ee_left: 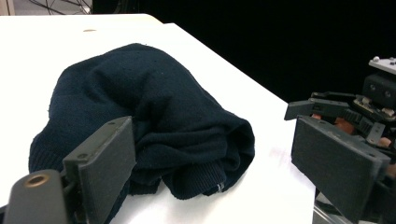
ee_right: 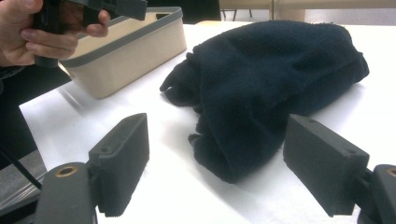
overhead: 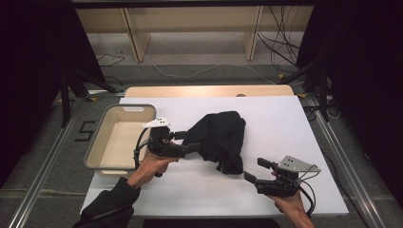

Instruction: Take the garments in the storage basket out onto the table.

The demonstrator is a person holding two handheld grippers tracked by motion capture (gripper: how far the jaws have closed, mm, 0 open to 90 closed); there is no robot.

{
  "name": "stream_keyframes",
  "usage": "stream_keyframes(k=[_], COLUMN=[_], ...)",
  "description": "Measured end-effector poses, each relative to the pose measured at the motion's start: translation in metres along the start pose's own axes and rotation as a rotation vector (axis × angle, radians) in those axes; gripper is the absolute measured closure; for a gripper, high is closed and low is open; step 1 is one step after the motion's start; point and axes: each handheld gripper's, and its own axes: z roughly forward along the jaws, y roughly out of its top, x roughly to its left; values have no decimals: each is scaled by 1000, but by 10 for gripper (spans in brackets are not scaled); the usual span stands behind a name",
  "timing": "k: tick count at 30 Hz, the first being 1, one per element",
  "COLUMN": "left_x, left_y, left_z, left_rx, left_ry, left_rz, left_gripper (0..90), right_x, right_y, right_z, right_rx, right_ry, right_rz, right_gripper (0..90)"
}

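High view: a dark knit garment lies bunched at the center of the white table, right of the beige bin. The left gripper sits at its left edge, jaws wide with cloth beside 1 pad but not pinched. The right gripper, lower right, is also wide and empty. The knit looks soft, light and floppy; a thick fold at the ribbed hem seems the surest place to pinch.
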Motion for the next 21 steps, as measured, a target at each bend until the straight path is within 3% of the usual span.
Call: stream_keyframes(k=[11,21], left_x=[-10,-17], left_y=[-9,-23], left_z=[-11,-20], left_rx=[-41,-28], left_ry=[15,40], left_rz=[80,138], left_gripper=[127,126], right_x=[1,1], right_y=[0,0], right_z=[0,0], right_rx=[-3,-3], right_ry=[3,5], right_rz=[-3,-2], right_gripper=[232,232])
